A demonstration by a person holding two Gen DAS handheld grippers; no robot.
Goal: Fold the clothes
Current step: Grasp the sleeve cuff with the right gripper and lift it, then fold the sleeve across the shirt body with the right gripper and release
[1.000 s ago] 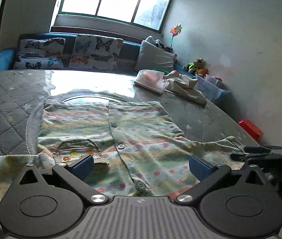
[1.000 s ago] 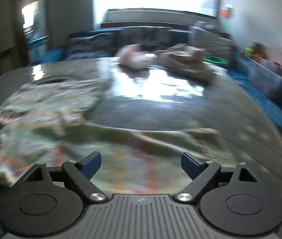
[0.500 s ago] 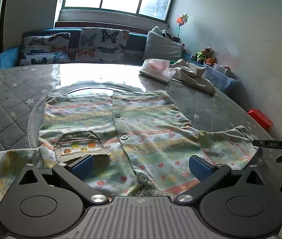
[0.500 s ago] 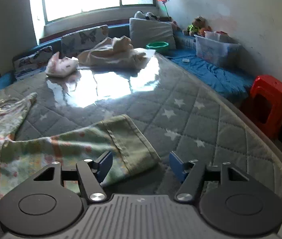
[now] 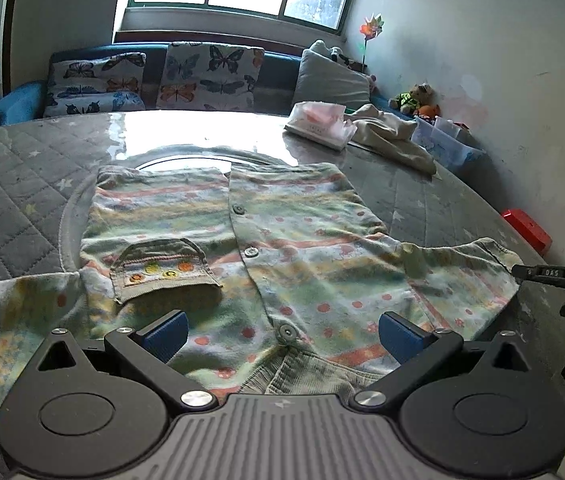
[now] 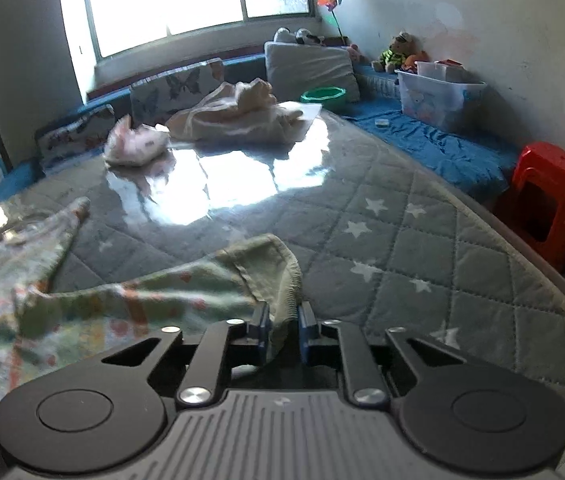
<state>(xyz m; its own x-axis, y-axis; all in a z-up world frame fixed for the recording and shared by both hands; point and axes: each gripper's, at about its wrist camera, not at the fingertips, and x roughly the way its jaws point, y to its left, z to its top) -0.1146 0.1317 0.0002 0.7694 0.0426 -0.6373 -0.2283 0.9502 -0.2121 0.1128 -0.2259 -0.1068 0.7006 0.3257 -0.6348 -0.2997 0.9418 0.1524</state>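
A child's button-front shirt (image 5: 302, 240) with pastel stripes and red dots lies spread flat on the grey quilted table cover (image 5: 14, 208), its chest pocket (image 5: 162, 268) facing up. My left gripper (image 5: 282, 332) hovers open over the collar end, nothing between its blue pads. In the right wrist view, the shirt's right sleeve (image 6: 186, 292) stretches toward me. My right gripper (image 6: 283, 328) is closing its jaws on the sleeve's green ribbed cuff (image 6: 270, 256), and the fabric is pinched between the pads.
A folded pink garment (image 5: 318, 122) and a crumpled beige cloth (image 5: 390, 136) lie at the far side of the table. The table's curved edge (image 6: 554, 280) runs close on the right, with a red stool (image 6: 550, 200) beyond it. Butterfly cushions (image 5: 210, 76) line the bench behind.
The right gripper swung to the sleeve's end and its jaws went from wide apart to pinching the cuff. The left gripper stayed open and nearly still.
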